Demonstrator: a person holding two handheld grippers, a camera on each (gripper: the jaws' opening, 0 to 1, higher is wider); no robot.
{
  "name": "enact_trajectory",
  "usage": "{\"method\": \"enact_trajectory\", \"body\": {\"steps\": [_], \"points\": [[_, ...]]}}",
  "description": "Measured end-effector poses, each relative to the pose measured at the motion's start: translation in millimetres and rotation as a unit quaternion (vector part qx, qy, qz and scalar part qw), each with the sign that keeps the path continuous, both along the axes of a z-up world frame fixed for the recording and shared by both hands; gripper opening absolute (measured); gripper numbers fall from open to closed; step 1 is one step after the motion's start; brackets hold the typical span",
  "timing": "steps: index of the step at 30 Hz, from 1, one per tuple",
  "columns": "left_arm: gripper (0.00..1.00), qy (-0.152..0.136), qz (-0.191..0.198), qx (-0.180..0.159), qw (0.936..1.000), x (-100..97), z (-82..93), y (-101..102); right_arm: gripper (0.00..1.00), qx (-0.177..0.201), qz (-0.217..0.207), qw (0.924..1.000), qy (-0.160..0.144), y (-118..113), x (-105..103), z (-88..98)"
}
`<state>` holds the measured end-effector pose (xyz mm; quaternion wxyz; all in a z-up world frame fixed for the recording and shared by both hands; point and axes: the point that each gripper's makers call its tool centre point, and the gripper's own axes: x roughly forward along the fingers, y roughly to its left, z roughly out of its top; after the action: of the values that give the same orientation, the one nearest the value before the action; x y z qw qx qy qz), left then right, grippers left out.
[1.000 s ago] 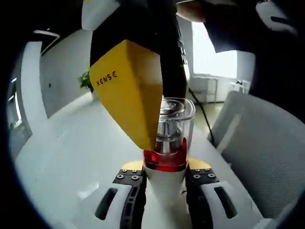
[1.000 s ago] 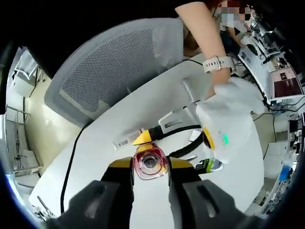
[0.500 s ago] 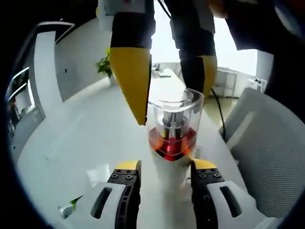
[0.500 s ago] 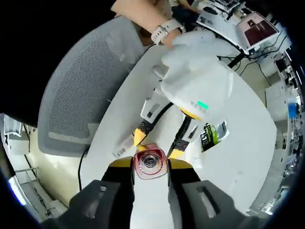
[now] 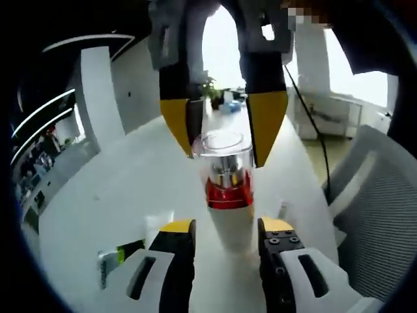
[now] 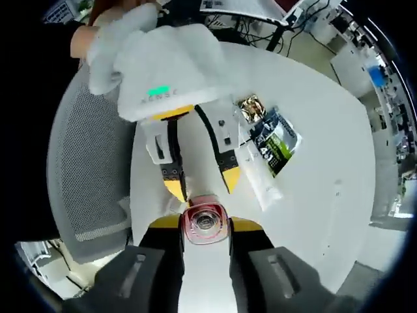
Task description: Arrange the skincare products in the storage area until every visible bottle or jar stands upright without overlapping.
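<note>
1. The white counter carries everything; a grey mesh chair stands beside it.
2. Left tongs are spread wide either side of the bottle.
3. Right tongs grip the bottle's clear cap from above.
4. The bottle stands upright between both tongs.
5. A white tube and sachets lie flat nearby.

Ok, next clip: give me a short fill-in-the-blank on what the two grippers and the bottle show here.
1. The clear-capped pump bottle has a band of ___ colour under its cap.
2. The right gripper has its jaws on either side of the bottle's ___.
3. The left gripper jaw tips are ___ in colour.

Missing words: red; cap; yellow
</note>
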<state>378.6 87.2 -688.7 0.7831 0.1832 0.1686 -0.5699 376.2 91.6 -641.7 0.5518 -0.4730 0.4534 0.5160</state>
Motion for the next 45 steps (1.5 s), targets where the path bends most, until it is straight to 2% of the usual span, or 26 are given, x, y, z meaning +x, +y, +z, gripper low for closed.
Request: {"method": "enact_trajectory", "body": {"steps": [3, 6, 7, 9, 14, 16, 17, 18, 19, 21, 25, 27, 28, 30, 35, 37, 40, 44, 45], "points": [[0.38, 0.001, 0.036, -0.006, 0.9993, 2.0, 3.4, 0.9, 0.25, 0.001, -0.043, 0.9991, -0.002, -0.3, 3.5, -0.1], [0.39, 0.001, 0.062, -0.013, 0.998, 2.3, 6.9, -0.2, 0.25, 0.003, -0.105, 0.9944, 0.004, -0.3, 5.9, -0.4], [0.38, -0.003, 0.083, -0.008, 0.9965, 4.3, 6.6, 2.1, 0.24, 0.007, -0.116, 0.9932, 0.005, 0.3, 6.3, -0.5], [0.39, -0.013, 0.106, -0.016, 0.9942, 7.2, 9.5, 2.9, 0.24, 0.007, -0.127, 0.9919, -0.002, 0.1, 10.1, -0.4], [0.4, 0.01, 0.156, -0.041, 0.9869, 5.6, 10.7, 3.6, 0.24, 0.021, -0.161, 0.9868, -0.004, 0.4, 12.4, -0.7], [0.41, 0.025, 0.151, -0.072, 0.9855, -0.9, 14.1, -6.2, 0.24, 0.019, -0.189, 0.9818, -0.003, -0.5, 14.8, -1.1], [0.42, 0.043, 0.157, -0.072, 0.9841, -4.3, 9.7, -8.9, 0.24, 0.021, -0.187, 0.9821, -0.003, 0.6, 15.2, -1.3], [0.44, 0.037, 0.16, -0.063, 0.9845, -3.6, 6.9, -9.4, 0.24, 0.019, -0.187, 0.9822, -0.002, 0.4, 15.0, -1.4], [0.45, 0.025, 0.175, -0.06, 0.9823, -1.2, 5.9, -9.3, 0.24, 0.016, -0.195, 0.9806, -0.002, -0.3, 13.8, -1.6], [0.43, 0.026, 0.185, -0.063, 0.9805, -1.3, 5.1, -11.9, 0.24, 0.015, -0.209, 0.9778, 0.001, 0.1, 15.4, -1.5], [0.37, 0.021, 0.234, -0.068, 0.9695, 8.4, 5.2, -9.3, 0.24, 0.017, -0.241, 0.9705, -0.002, -1.9, 15.9, -0.8], [0.31, 0.021, 0.243, -0.071, 0.9671, 9.4, 5.6, -9.2, 0.24, 0.023, -0.26, 0.9653, -0.001, -1.0, 14.3, -0.6], [0.29, 0.02, 0.244, -0.072, 0.9667, 9.5, 6.2, -9.6, 0.24, 0.023, -0.255, 0.9666, -0.003, -1.3, 14.8, -0.4], [0.29, 0.021, 0.247, -0.076, 0.9659, 9.2, 6.7, -11.9, 0.24, 0.023, -0.266, 0.9637, -0.007, -2.1, 15.4, -0.1], [0.29, 0.011, 0.257, -0.051, 0.9649, 11.7, -3.1, -14.5, 0.25, 0.016, -0.275, 0.9613, -0.012, -1.0, 10.0, -0.3], [0.29, 0.001, 0.266, -0.052, 0.9625, 13.3, -3.1, -15.8, 0.25, 0.007, -0.267, 0.9635, -0.018, -1.2, 9.8, -0.2], [0.28, 0.0, 0.265, -0.059, 0.9625, 13.6, -2.8, -15.3, 0.25, 0.005, -0.263, 0.9645, -0.018, -3.8, 9.0, -0.1], [0.28, 0.004, 0.256, -0.061, 0.9647, 14.0, -2.9, -16.2, 0.26, 0.004, -0.251, 0.9679, -0.012, -5.0, 11.7, -0.3], [0.28, 0.005, 0.25, -0.061, 0.9664, 13.8, -2.9, -16.8, 0.26, 0.002, -0.236, 0.9717, -0.008, -6.1, 11.4, -0.4]]}}
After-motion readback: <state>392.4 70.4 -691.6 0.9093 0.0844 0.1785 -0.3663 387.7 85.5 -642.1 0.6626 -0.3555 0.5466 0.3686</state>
